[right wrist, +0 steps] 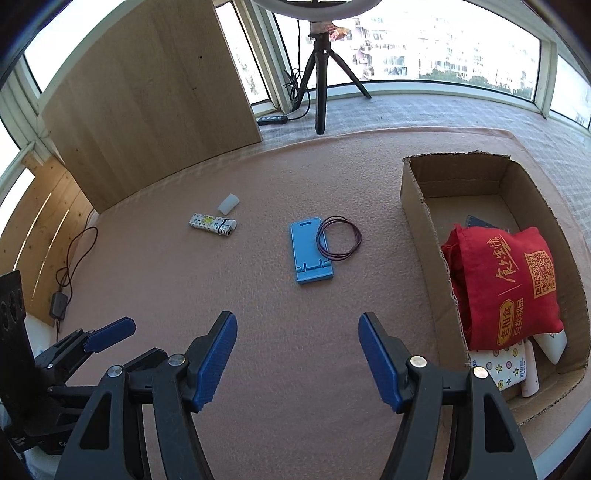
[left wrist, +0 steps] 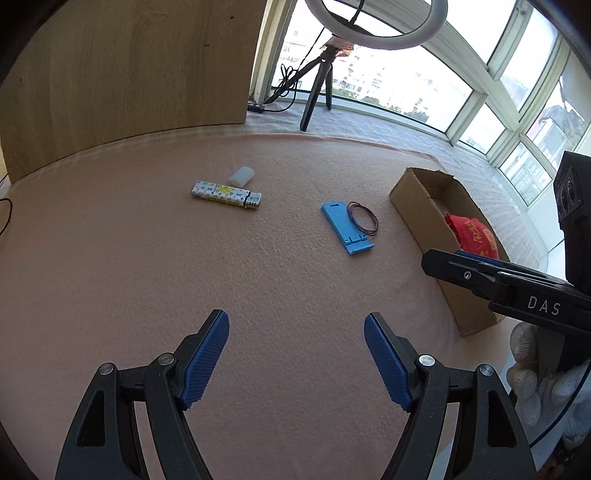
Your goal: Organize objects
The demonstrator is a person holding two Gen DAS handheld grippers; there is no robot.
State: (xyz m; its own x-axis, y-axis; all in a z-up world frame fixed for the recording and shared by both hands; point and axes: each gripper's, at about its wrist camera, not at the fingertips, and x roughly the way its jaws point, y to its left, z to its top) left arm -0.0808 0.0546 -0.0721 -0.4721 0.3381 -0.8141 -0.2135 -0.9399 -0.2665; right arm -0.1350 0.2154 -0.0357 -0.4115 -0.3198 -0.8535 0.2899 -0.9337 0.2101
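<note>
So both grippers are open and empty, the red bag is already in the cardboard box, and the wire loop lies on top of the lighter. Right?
Not quite. The wire loop lies against the blue phone stand, overlapping its edge, not the lighter, which sits apart beside a white cap; the right wrist view shows this. The rest holds: left gripper and right gripper open and empty, red bag in the cardboard box.

The red bag (right wrist: 506, 284) covers most of what lies in the cardboard box (right wrist: 417, 206). Beneath it, a star-patterned item (right wrist: 504, 363) and a white object (right wrist: 554, 345) show only partly. The ring light (left wrist: 373, 26) is cut off by the top edge.
</note>
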